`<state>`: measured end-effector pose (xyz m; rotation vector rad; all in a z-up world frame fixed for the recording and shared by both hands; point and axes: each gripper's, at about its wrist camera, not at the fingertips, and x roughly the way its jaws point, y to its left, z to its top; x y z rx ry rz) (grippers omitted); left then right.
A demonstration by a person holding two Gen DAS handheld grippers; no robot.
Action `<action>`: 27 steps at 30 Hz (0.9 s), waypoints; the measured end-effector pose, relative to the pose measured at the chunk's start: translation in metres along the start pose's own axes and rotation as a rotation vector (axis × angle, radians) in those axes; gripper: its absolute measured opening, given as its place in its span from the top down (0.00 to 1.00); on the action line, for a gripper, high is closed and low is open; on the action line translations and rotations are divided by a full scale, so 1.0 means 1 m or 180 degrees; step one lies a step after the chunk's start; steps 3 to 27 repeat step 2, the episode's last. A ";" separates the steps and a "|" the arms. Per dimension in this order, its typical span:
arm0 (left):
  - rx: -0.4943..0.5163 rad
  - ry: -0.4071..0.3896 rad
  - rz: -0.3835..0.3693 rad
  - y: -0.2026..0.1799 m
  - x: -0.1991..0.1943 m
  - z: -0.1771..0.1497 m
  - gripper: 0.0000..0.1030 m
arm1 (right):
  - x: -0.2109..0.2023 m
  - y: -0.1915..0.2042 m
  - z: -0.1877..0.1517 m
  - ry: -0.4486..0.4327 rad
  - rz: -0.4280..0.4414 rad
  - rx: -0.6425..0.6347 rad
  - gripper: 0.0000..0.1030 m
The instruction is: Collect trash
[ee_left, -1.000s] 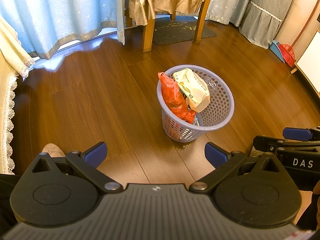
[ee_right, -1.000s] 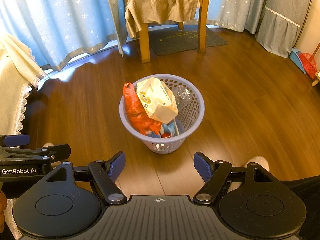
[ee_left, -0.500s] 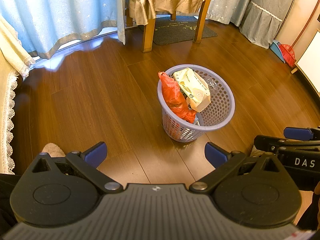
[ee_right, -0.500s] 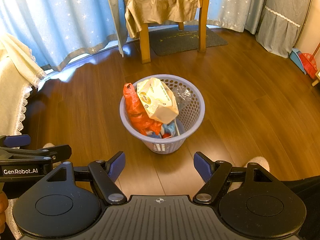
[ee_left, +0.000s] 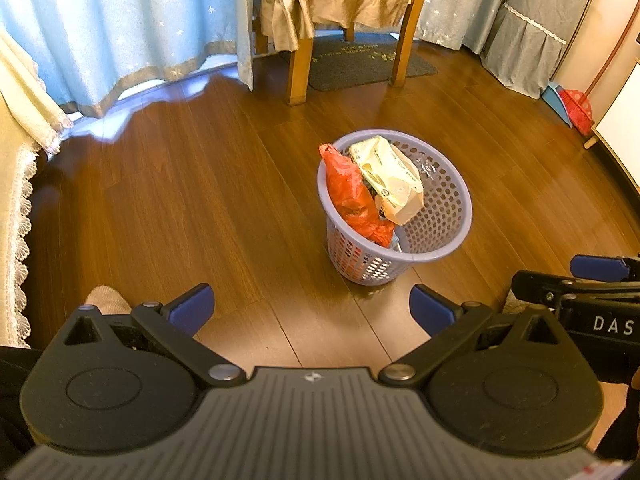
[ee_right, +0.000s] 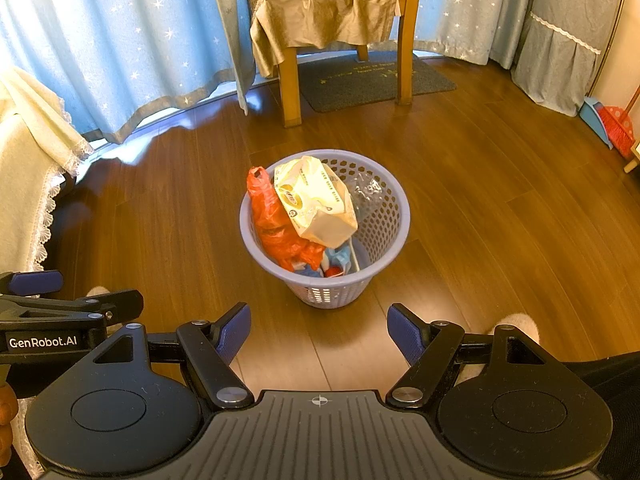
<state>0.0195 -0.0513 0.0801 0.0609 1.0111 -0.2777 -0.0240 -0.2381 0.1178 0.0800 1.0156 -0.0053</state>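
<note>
Trash basket point(ee_right: 394, 216) is standing on bare floor point(ee_right: 500, 240) at 12 o'clock, chair point(ee_right: 340, 20) beyond; red bag point(ee_right: 276, 224) and cream packet point(ee_right: 316, 204) are poking out. Left gripper point(ee_left: 311, 308) and right gripper point(ee_right: 319, 334) are hanging released, empty.

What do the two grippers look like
Both are matte black plastic with ribbed tops, round side discs, silver pivot bolts and blue-padded fingers. The left gripper reads "GenRobot.AI" in white on its side in the right wrist view; the right gripper shows "DAS" in the left wrist view. No cables visible.
</note>
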 end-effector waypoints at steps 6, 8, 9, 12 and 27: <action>-0.0024 -0.0008 -0.0015 0.000 0.000 0.001 0.01 | 0.000 0.000 0.000 -0.0003 0.0002 0.0002 0.30; -0.0024 -0.0008 -0.0015 0.000 0.000 0.001 0.01 | 0.000 0.000 0.000 -0.0003 0.0002 0.0002 0.30; -0.0024 -0.0008 -0.0015 0.000 0.000 0.001 0.01 | 0.000 0.000 0.000 -0.0003 0.0002 0.0002 0.30; -0.0024 -0.0008 -0.0015 0.000 0.000 0.001 0.01 | 0.000 0.000 0.000 -0.0003 0.0002 0.0002 0.30; -0.0024 -0.0008 -0.0015 0.000 0.000 0.001 0.01 | 0.000 0.000 0.000 -0.0003 0.0002 0.0002 0.30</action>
